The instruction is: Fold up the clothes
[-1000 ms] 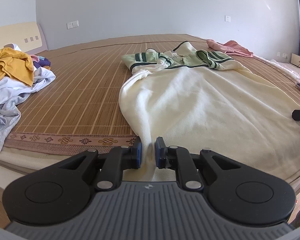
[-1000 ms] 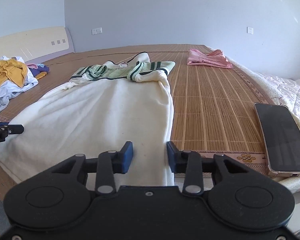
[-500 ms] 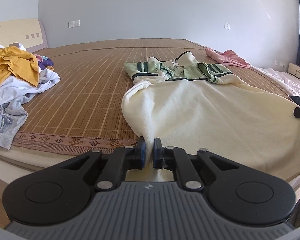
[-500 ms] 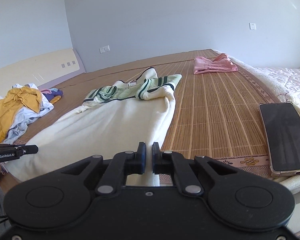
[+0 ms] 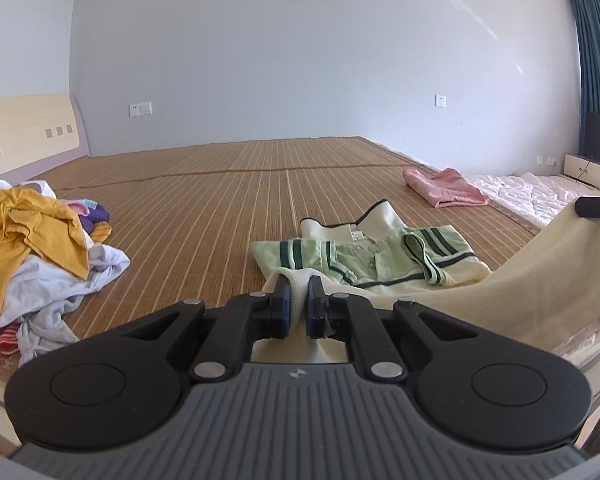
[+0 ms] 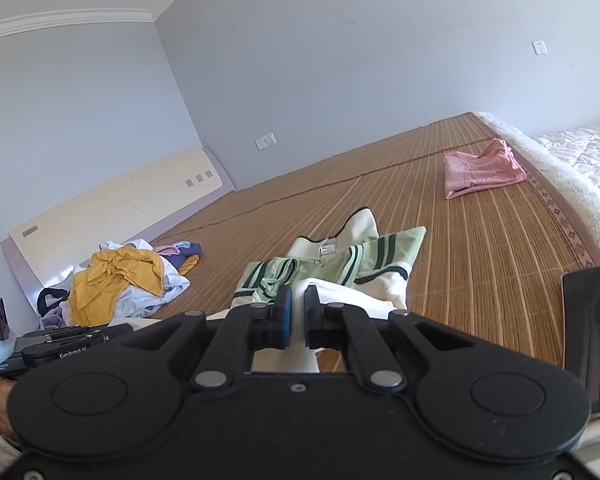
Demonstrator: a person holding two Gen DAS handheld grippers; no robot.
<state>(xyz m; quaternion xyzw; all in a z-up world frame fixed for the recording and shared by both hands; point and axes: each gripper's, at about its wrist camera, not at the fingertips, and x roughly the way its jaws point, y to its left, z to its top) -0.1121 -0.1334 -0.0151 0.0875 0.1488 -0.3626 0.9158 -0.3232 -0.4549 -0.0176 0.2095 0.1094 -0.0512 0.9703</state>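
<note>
Cream polo shirt [image 5: 532, 280]: we hold its hem corners, 1 pinched in each closed gripper, left gripper [image 5: 298, 307] and right gripper [image 6: 296, 311], lifted over the bamboo mat [image 5: 228, 200] so the body can fold toward the green striped collar [image 5: 356, 256].

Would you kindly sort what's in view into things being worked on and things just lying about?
In use:
- cream shirt
- left gripper, shut on its hem
- right gripper, shut on its hem

Lying about:
- pink garment
- clothes pile
- phone
</note>
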